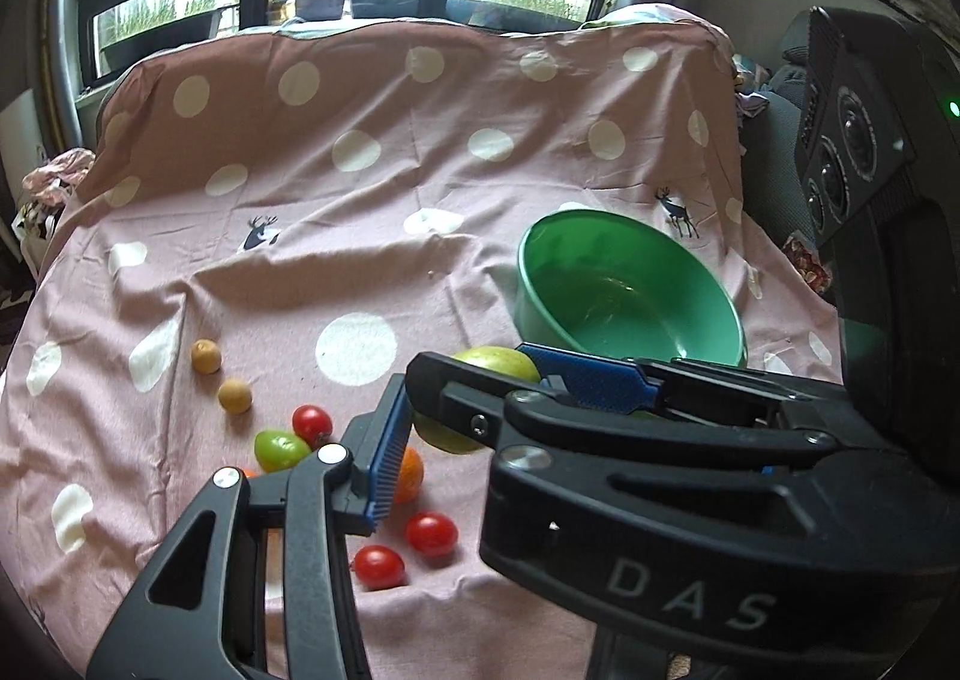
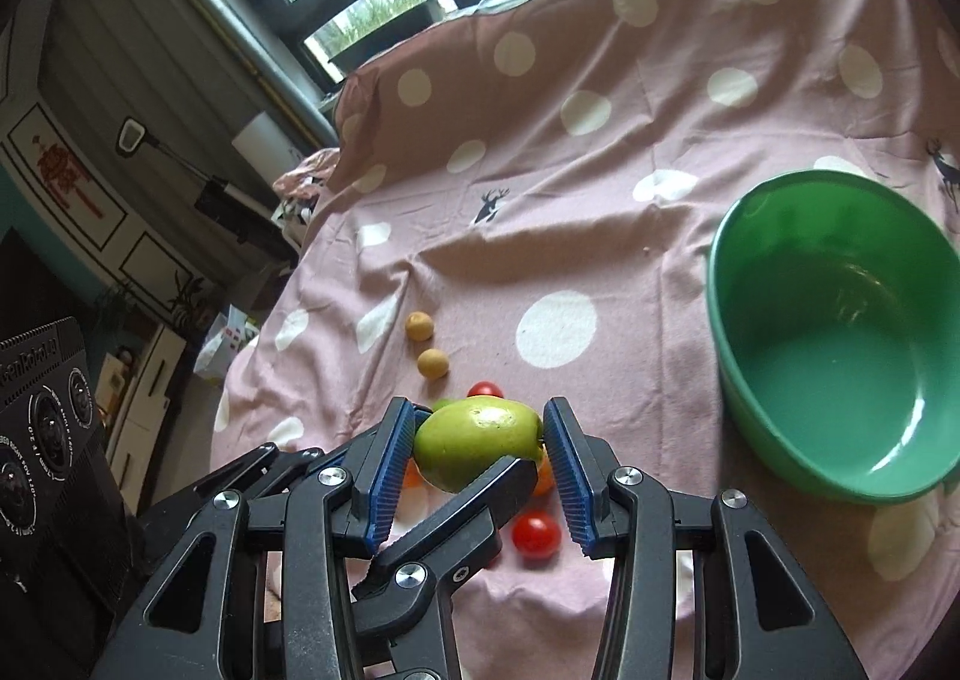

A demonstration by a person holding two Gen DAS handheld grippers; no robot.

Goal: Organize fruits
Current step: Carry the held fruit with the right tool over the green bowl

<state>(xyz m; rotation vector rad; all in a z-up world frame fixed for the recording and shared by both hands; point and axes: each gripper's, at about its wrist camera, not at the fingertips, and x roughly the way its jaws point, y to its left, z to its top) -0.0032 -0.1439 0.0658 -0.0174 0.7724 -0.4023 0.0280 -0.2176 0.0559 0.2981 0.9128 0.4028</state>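
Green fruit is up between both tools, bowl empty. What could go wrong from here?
1. The green fruit is round and smooth, and both the right tool and the left tool pinch it; if they drift apart it may slip and drop.
2. It hangs over cherry tomatoes and an orange fruit; a fall could scatter them.
3. The green bowl looks tilted on the wrinkled cloth; a hard drop might tip it.

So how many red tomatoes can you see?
3: one beside the green fruit, two nearer, below the orange. Grippers may hide more.
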